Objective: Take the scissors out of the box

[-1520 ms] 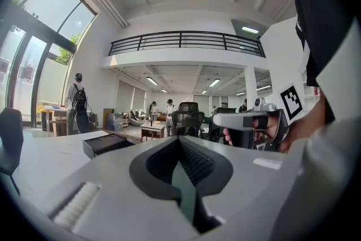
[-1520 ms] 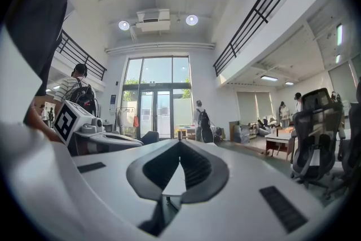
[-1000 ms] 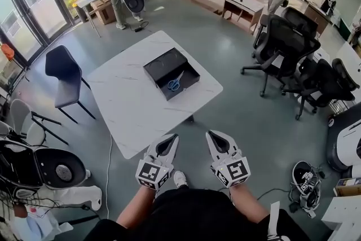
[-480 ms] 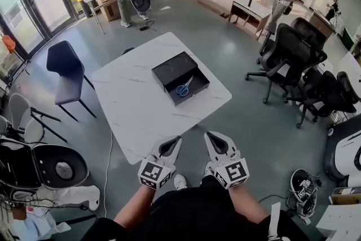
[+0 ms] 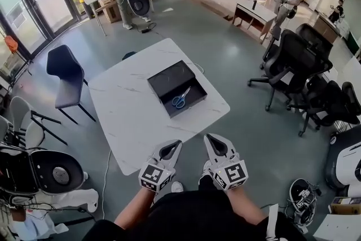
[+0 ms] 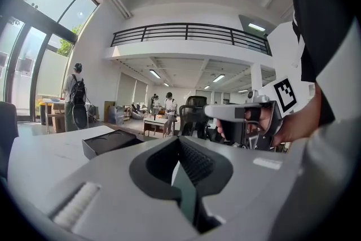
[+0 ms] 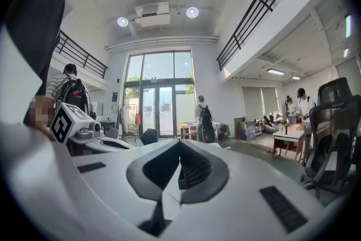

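A black box (image 5: 176, 89) lies open on the white marble table (image 5: 130, 115), its lid part toward the far side. Blue-handled scissors (image 5: 180, 100) rest inside the near compartment. Both grippers hover just short of the table's near edge, apart from the box. My left gripper (image 5: 174, 145) is shut with nothing in it, and my right gripper (image 5: 210, 137) beside it is likewise shut and empty. In the left gripper view the shut jaws (image 6: 179, 139) point level toward the box (image 6: 110, 143). The right gripper view shows its jaws (image 7: 180, 143) closed tip to tip.
A dark chair (image 5: 66, 73) stands left of the table. Black office chairs (image 5: 293, 56) crowd the right side. A white pod-shaped device (image 5: 51, 169) and cables sit at the lower left. People stand at the far back near desks (image 5: 252, 11).
The table and box have drawn closer. Both grippers have moved forward toward the table's near edge, staying shut and side by side.
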